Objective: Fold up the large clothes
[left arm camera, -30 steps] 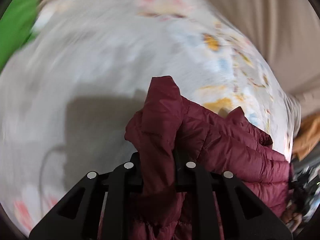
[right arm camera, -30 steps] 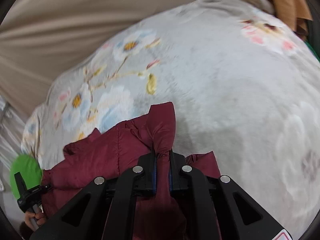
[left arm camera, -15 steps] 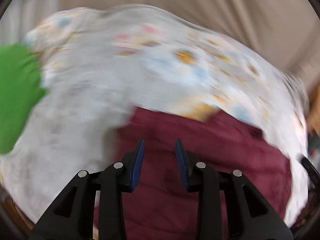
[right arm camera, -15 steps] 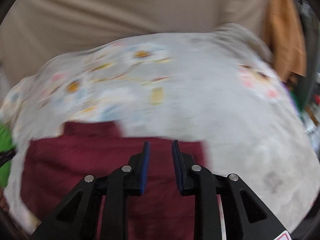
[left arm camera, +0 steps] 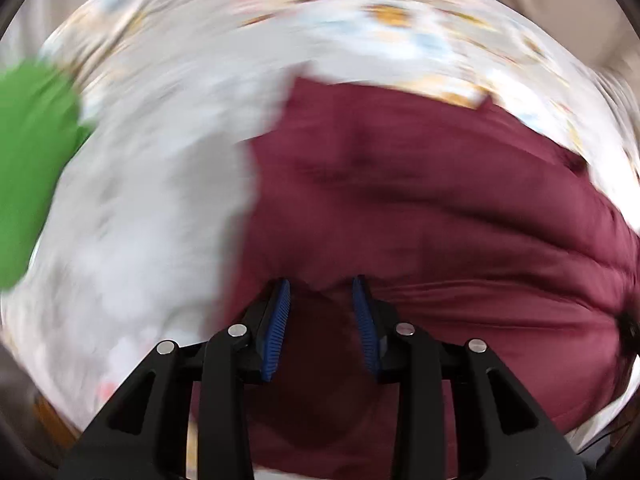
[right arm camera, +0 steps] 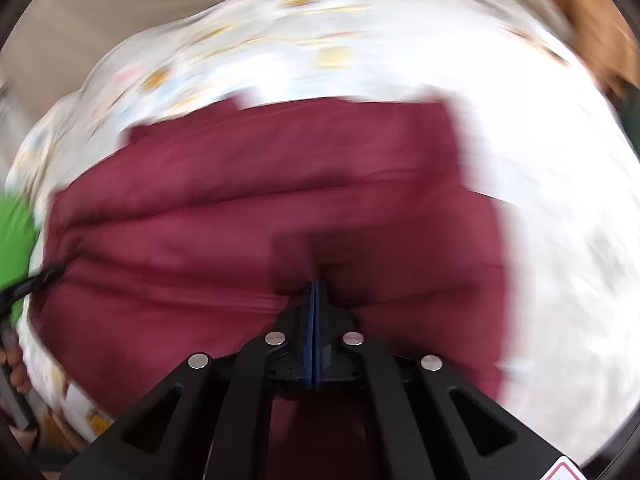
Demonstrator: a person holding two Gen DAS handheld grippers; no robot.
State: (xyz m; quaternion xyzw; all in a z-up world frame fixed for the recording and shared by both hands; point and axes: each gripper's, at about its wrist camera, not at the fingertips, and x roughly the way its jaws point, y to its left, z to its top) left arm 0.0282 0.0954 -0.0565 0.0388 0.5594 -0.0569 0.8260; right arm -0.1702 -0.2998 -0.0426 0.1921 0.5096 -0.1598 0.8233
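Left tongs (left arm camera: pixel 320 304) part open, empty, above the jacket (left arm camera: pixel 420 208); right tongs (right arm camera: pixel 314 300) closed, seemingly empty. Puffy jacket may spring unfolded on the bed (left arm camera: pixel 160 200).

Bedroom at home — a made-up bed is serving as the work surface.

A pale bedspread (left arm camera: pixel 168 208) printed with soft flowers in yellow, blue and pink is filling most of both wrist views, rounded and rumpled like bedding over a mattress. A maroon padded jacket (right arm camera: pixel 256 208) is lying spread across it — household laundry, not shop stock. Behind the bed, beige fabric (right arm camera: pixel 120 4) is hanging in long folds like a curtain, though blur is softening it. A bright green cloth (left arm camera: pixel 32 168) is sitting at the bed's left edge, and something orange-brown (right arm camera: pixel 592 28) is showing at the far right, too smeared to identify.
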